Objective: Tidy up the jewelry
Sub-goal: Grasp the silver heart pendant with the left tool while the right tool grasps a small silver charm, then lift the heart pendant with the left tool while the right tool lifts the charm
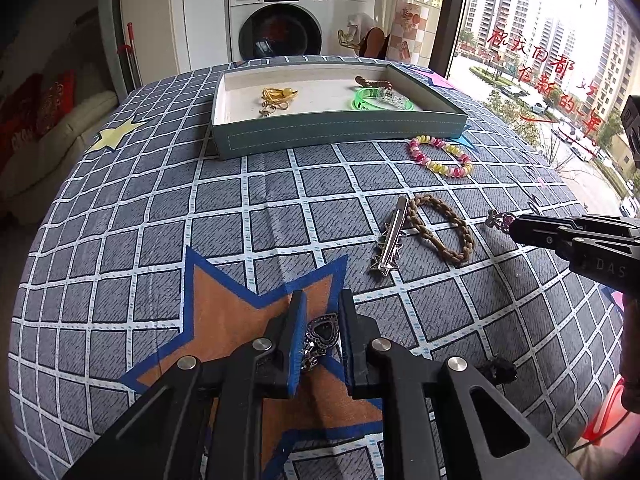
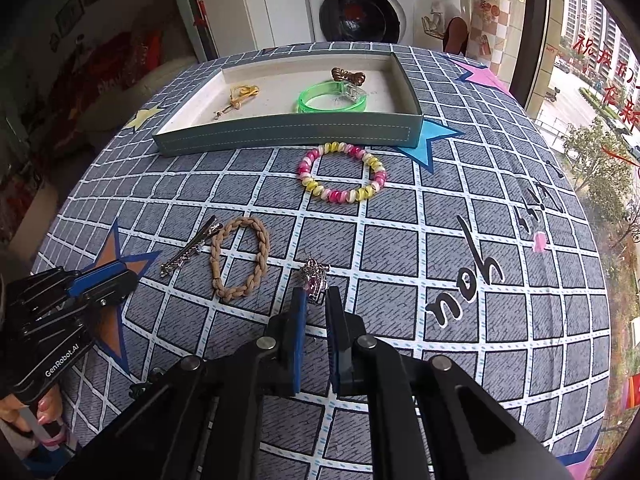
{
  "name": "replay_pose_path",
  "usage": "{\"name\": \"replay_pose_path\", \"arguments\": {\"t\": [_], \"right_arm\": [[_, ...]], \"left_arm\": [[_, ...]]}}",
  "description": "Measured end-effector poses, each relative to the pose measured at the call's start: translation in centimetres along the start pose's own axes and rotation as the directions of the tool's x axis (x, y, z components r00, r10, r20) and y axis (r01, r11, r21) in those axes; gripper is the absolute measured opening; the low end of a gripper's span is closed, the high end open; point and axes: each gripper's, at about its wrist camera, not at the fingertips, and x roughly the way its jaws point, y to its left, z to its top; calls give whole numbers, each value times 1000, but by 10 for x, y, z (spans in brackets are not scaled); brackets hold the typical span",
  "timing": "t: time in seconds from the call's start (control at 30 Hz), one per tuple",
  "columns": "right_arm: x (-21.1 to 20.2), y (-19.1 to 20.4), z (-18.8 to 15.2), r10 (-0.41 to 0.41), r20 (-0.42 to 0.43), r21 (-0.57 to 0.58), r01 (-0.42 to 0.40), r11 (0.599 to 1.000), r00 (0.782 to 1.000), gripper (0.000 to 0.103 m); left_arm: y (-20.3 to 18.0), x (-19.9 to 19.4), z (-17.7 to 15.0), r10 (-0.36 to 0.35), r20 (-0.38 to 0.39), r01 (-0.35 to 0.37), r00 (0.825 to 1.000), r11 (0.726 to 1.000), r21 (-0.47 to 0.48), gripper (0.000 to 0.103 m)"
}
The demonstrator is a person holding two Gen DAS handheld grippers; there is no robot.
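My left gripper (image 1: 322, 295) is shut on a black heart-shaped jewelled piece (image 1: 320, 334), low over an orange star printed on the tablecloth. My right gripper (image 2: 315, 291) is shut on a small silver and pink charm (image 2: 314, 276), which pokes out past its tips just above the cloth. The left wrist view shows the right gripper (image 1: 516, 229) coming in from the right with the charm (image 1: 497, 219). A grey tray (image 1: 340, 132) (image 2: 288, 134) at the far side holds a gold chain (image 2: 240, 94), a green bangle (image 2: 332, 100) and a brown bow clip (image 2: 348, 75).
On the checked cloth lie a pink and yellow bead bracelet (image 2: 342, 178), a brown braided hair tie (image 2: 240, 258) and a silver hair clip (image 2: 190, 250). A washing machine (image 2: 360, 4) stands behind the table, with a window on the right. A person's hand (image 2: 44, 412) holds the left gripper (image 2: 116, 278).
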Motion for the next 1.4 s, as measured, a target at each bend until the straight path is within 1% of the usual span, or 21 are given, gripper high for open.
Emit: {"name": "replay_pose_path", "arguments": {"t": [0.17,0.43,0.6,0.9,1.1,1.23,1.4], "right_arm": [[-8,-3,2,9,18,5,-9,1000,1000,10],[-19,-5,5,24,41,10,-25,1000,999,9],[-25,-8,7,38,55,23,-40,999,998,9],[-35,-18,12,50,78,52,-54,997,996,9],[-41,-26,18,82,94,87,-91,992,992,9],[-45,-30,22,94,103,97,-104,990,990,9],[-37,-31,15,102,81,111,-111,988,991,9]], "left_arm": [[5,-4,0,-8,5,8,1000,1000,-17,25],[8,-15,3,-10,28,10,1000,1000,-19,25],[11,-22,7,-25,45,27,999,999,-37,25],[18,-30,13,-18,63,20,998,999,-43,25],[29,-37,19,-24,79,30,997,997,-75,25],[29,-39,19,-7,78,11,997,998,-61,25],[17,-32,5,43,58,-43,997,999,-12,26]]}}
